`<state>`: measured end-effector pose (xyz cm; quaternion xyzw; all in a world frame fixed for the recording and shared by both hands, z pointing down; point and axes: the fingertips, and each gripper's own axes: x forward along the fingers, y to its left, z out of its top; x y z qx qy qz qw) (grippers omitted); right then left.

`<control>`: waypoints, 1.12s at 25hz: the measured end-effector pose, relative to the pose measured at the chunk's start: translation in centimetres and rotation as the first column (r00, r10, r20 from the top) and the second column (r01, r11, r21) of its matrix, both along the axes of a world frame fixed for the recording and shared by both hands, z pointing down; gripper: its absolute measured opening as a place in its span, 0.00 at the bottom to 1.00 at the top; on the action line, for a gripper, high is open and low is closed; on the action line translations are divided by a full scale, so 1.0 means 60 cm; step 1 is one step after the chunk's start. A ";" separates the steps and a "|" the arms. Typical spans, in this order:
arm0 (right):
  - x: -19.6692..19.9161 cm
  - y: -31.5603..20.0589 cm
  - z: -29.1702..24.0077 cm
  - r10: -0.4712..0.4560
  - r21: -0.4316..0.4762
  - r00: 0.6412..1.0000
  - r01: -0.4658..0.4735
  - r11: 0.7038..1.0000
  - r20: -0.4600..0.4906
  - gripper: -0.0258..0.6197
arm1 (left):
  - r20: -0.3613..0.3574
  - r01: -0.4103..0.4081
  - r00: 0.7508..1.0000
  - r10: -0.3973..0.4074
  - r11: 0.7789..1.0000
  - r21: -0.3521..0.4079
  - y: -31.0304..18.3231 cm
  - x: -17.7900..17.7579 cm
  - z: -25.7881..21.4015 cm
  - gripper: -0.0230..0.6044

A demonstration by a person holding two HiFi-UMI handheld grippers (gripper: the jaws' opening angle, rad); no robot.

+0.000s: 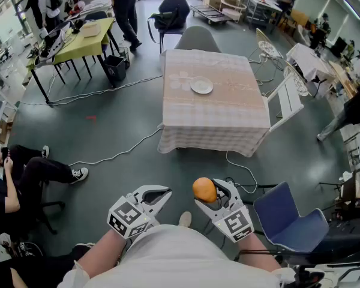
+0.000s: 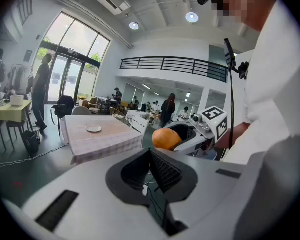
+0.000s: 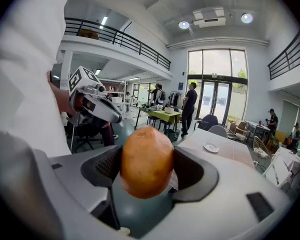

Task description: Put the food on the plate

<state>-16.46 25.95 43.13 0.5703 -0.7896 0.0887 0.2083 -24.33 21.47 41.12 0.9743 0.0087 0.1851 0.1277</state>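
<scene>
An orange-brown, potato-like piece of food (image 1: 204, 189) sits between the jaws of my right gripper (image 1: 209, 192), low in the head view. The right gripper view shows both pads pressing on the food (image 3: 146, 161), so the right gripper (image 3: 146, 165) is shut on it. My left gripper (image 1: 159, 194) hangs beside it at the same height, shut and empty; its pads meet in a line in the left gripper (image 2: 150, 156) view. A small white plate (image 1: 201, 86) lies on a checked-cloth table (image 1: 228, 113) several steps ahead. From the side, the food (image 2: 166, 138) is held well above the floor.
A blue chair (image 1: 294, 224) stands close at my right. A white folding chair (image 1: 285, 101) and a grey chair (image 1: 197, 39) flank the table. Cables (image 1: 120, 153) run across the floor. A seated person (image 1: 24, 176) is at left, with a yellow-green table (image 1: 84, 41) beyond.
</scene>
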 end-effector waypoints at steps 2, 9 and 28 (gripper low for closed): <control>0.010 -0.002 -0.001 -0.002 0.003 1.000 0.002 1.000 -0.003 0.56 | -0.003 0.004 1.000 -0.004 1.000 0.006 -0.003 0.009 -0.002 0.05; 0.055 -0.008 0.002 -0.006 0.008 1.000 0.006 1.000 0.001 0.56 | 0.005 0.008 1.000 -0.008 1.000 0.021 -0.006 0.053 -0.004 0.05; 0.229 -0.138 0.040 0.050 -0.037 0.998 -0.050 0.998 0.024 0.56 | 0.031 -0.037 0.999 0.036 0.999 0.032 -0.107 0.201 0.033 0.05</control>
